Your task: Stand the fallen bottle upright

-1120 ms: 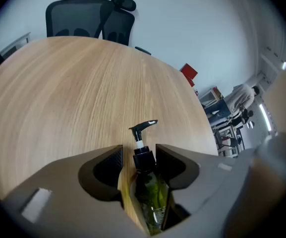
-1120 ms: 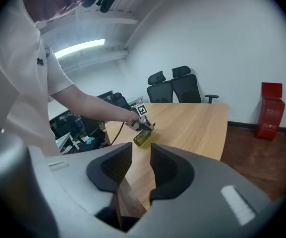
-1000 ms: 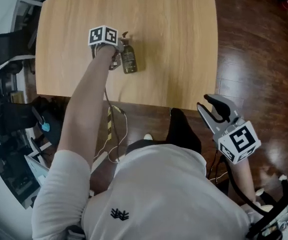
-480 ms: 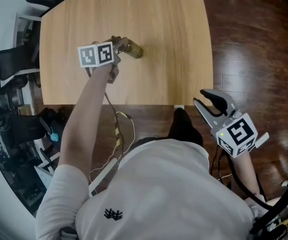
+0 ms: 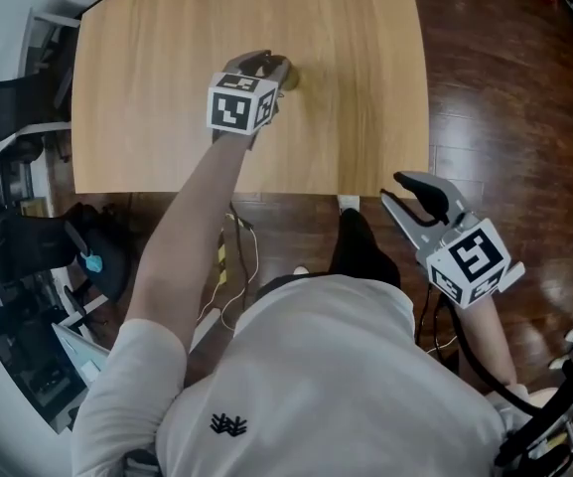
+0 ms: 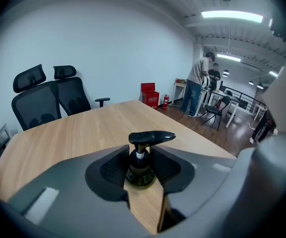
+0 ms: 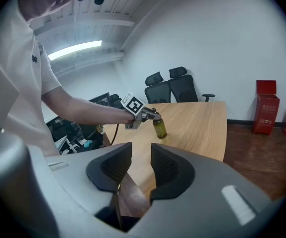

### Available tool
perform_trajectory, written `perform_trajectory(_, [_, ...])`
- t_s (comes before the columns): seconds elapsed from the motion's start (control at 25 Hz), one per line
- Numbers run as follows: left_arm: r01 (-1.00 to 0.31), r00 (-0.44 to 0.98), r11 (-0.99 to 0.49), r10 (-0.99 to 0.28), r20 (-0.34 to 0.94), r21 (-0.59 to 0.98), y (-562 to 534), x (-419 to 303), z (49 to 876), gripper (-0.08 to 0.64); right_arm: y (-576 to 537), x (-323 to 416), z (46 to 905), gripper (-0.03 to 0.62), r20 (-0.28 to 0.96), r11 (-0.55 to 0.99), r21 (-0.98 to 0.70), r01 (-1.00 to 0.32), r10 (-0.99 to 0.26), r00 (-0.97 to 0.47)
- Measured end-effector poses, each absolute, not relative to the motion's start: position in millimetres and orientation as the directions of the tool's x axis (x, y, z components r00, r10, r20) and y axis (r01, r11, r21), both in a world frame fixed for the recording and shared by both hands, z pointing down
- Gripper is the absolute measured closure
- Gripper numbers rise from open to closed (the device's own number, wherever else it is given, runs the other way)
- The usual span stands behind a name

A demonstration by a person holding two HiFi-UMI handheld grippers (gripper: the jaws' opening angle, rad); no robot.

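Note:
An olive-green pump bottle (image 7: 159,127) with a black pump head (image 6: 150,137) stands upright near the middle of the light wooden table (image 5: 167,68). My left gripper (image 5: 271,68) is shut on its neck just under the pump, and the two pads press on it from both sides in the left gripper view. From the head view only a sliver of the bottle (image 5: 289,76) shows past the marker cube. My right gripper (image 5: 397,189) hangs off the table's near right corner, over the floor, shut with nothing between its pads.
Two black office chairs (image 6: 48,95) stand at the table's far side. A red cabinet (image 6: 149,94) and several people (image 6: 200,83) are at the back of the room. Dark wood floor (image 5: 504,117) lies right of the table, and cables (image 5: 231,256) hang below its near edge.
The left gripper rose, rolled and shifted right across the table, bringing the bottle from lying on its side to upright. The right gripper stayed where it was.

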State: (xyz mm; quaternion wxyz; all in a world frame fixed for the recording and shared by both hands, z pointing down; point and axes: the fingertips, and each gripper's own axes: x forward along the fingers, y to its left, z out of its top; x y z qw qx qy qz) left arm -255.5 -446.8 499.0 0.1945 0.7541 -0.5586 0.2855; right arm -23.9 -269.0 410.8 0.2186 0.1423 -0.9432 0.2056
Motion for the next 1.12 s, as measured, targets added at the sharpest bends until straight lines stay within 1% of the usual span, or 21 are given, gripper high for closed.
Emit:
perform_trajectory(0.16, [-0.952,0.192,-0.298,-0.745,0.638,-0.062,-455.8,-259.7,500.2,0.422,-256.4,-30.2,410.7,0.433,0.469,0.869,-0.324,-0.373,-0.195,-0.861])
perform_trajectory(0.2, [-0.952,0.194,-0.299,-0.752,0.631,-0.063,-456.3,-260.2,499.7,0.398,-253.0,-30.6,410.1,0.421,0.471,0.870,-0.320,-0.375,-0.198,-0.860])
perform_trajectory(0.24, [-0.952,0.195,-0.298,-0.757,0.624,-0.065,-456.5,-260.7,499.1,0.349,-249.6,-30.4,409.5,0.413,0.473,0.871,-0.315,-0.378,-0.201,-0.858])
perform_trajectory(0.28, [-0.953,0.194,-0.296,-0.762,0.618,-0.067,-456.7,-261.6,498.0,0.319,-246.5,-29.7,408.8,0.409,0.474,0.871,-0.309,-0.382,-0.207,-0.856])
perform_trajectory(0.32, [-0.954,0.190,-0.292,-0.768,0.611,-0.070,-456.3,-262.9,496.0,0.307,-243.2,-28.8,407.9,0.408,0.474,0.871,-0.303,-0.387,-0.214,-0.854])
perform_trajectory(0.4, [-0.955,0.186,-0.285,-0.785,0.590,-0.078,-450.1,-265.5,489.0,0.296,-236.3,-28.0,405.8,0.408,0.470,0.872,-0.284,-0.398,-0.235,-0.851])
perform_trajectory(0.52, [-0.940,0.206,-0.320,-0.808,0.552,-0.118,-424.6,-263.6,474.9,0.293,-226.4,-32.3,401.7,0.402,0.460,0.886,-0.221,-0.409,-0.275,-0.844])
perform_trajectory(0.64, [-0.928,0.243,-0.352,-0.823,0.513,-0.125,-367.5,-266.0,461.7,0.293,-201.4,-43.4,390.1,0.383,0.433,0.901,-0.158,-0.404,-0.305,-0.848])
perform_trajectory(0.8, [-0.913,0.347,-0.405,-0.835,0.427,-0.051,-256.6,-266.7,435.7,0.295,-145.7,-55.5,372.9,0.377,0.396,0.904,-0.110,-0.414,-0.342,-0.852])
perform_trajectory(0.96, [-0.879,0.465,-0.471,-0.818,0.338,0.069,-140.6,-264.6,413.9,0.296,-78.9,-56.3,366.3,0.367,0.383,0.875,-0.130,-0.466,-0.389,-0.838])
perform_trajectory(1.0, [-0.869,0.488,-0.485,-0.810,0.324,0.096,-113.0,-263.1,410.8,0.296,-61.6,-53.0,365.9,0.355,0.387,0.865,-0.141,-0.482,-0.400,-0.831])
perform_trajectory(1.12, [-0.847,0.529,-0.514,-0.790,0.309,0.136,-39.1,-259.1,403.9,0.296,-15.4,-41.2,363.6,0.346,0.398,0.842,-0.159,-0.515,-0.423,-0.814])
